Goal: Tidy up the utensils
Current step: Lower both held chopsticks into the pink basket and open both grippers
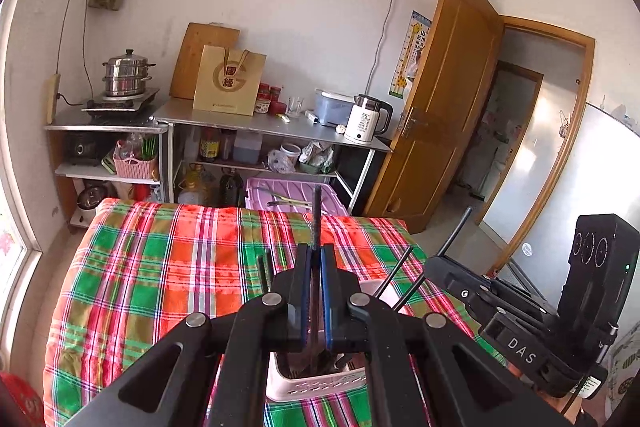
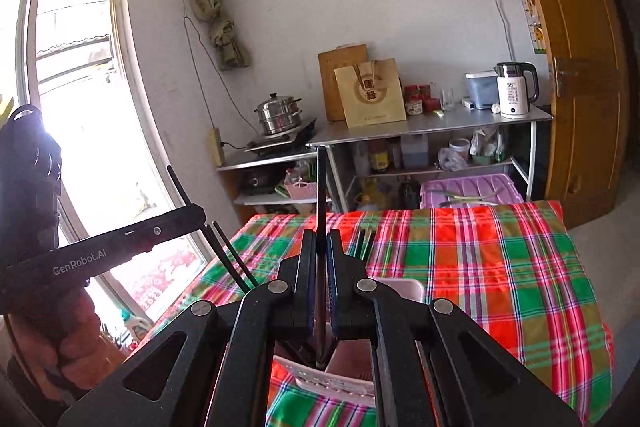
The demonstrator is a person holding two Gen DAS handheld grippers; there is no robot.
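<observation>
Both my left fingers [image 1: 316,259] and right fingers [image 2: 321,243] pinch upright chopsticks [image 1: 317,215] over the white holder [image 1: 316,383]; a tilt could miss its compartment.

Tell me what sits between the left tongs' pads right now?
One dark chopstick, pinched upright between the left tongs, above the white holder; left wrist view shows it.

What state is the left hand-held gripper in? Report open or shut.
Shut. The left hand-held gripper has its jaws pressed onto a dark chopstick, which stands upright above the white utensil basket.
</observation>
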